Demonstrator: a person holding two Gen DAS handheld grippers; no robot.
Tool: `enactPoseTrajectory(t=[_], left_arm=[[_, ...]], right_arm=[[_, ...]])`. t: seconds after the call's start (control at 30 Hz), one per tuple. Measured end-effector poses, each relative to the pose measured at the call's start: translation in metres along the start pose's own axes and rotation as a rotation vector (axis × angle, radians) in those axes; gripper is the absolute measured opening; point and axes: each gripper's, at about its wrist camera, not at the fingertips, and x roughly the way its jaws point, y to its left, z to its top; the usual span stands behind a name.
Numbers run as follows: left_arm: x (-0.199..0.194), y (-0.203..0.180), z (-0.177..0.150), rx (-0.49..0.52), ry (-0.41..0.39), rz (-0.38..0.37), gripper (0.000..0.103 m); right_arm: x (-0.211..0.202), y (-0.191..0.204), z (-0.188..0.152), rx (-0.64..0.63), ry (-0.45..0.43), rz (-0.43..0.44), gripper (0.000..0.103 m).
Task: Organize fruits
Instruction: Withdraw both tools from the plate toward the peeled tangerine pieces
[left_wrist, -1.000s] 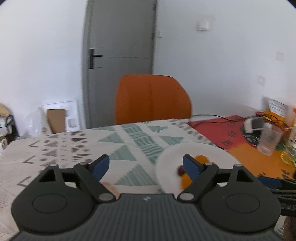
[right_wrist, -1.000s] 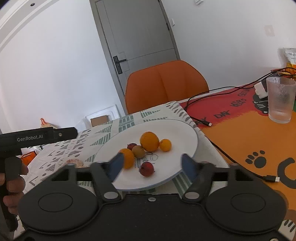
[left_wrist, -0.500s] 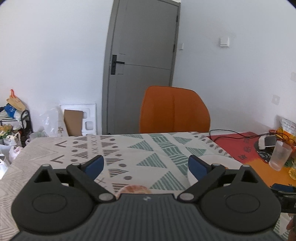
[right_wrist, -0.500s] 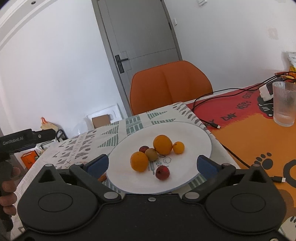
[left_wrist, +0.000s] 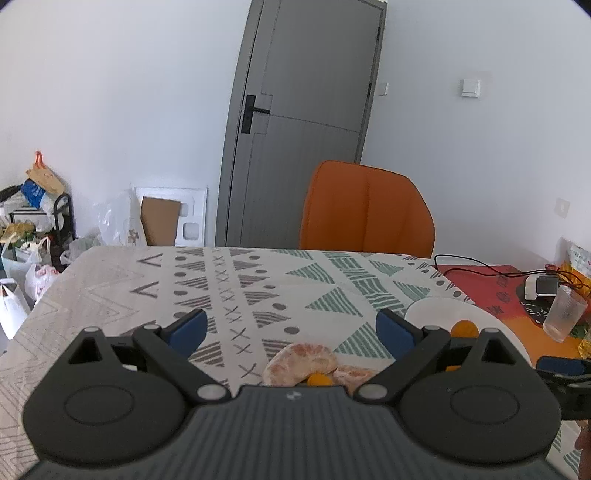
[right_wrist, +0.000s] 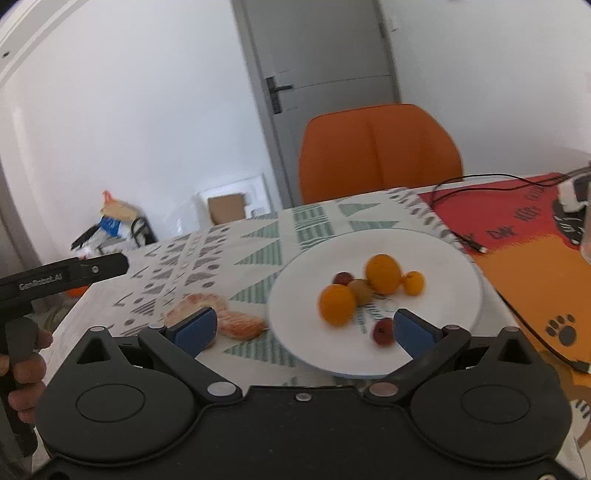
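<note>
A white plate (right_wrist: 436, 254) on the patterned tablecloth holds two oranges (right_wrist: 383, 274), a small kumquat (right_wrist: 413, 282), a brownish fruit (right_wrist: 361, 290) and two small red fruits (right_wrist: 382, 331). Peeled citrus pieces (right_wrist: 236, 321) lie on the cloth left of the plate; they also show in the left wrist view (left_wrist: 301, 362), beside a small orange fruit (left_wrist: 318, 379). My left gripper (left_wrist: 291, 328) is open and empty above the cloth, just behind the peeled pieces. My right gripper (right_wrist: 303, 330) is open and empty over the plate's near-left edge. The plate also shows in the left wrist view (left_wrist: 436, 310).
An orange chair (left_wrist: 365, 210) stands at the table's far side. A red-orange mat (right_wrist: 535, 258) with a black cable (right_wrist: 476, 247) lies right of the plate. A ribbed glass (left_wrist: 563, 312) and a charger (left_wrist: 539, 286) sit far right. Bags and clutter (left_wrist: 26, 236) fill the floor at left.
Both grippers have opened wider and pulled back. The left wrist view has swung left, bringing the peeled citrus pieces into sight. The right gripper has shifted left towards the plate's left edge.
</note>
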Motion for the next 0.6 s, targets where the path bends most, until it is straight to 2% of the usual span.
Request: enactPoseTrajectory(t=[0.4, 0.6], left_arm=[[-0.002, 0.025, -0.006, -0.043, 0.011, -0.012, 0.097], [0.000, 0.030, -0.010, -0.055, 0.005, -0.026, 0.093]], right_arm=[[0.018, 0.035, 0.007, -0.073, 0.032, 0.041, 0.103], [0.028, 0.048, 0.004, -0.105, 0.030, 0.071, 0.103]])
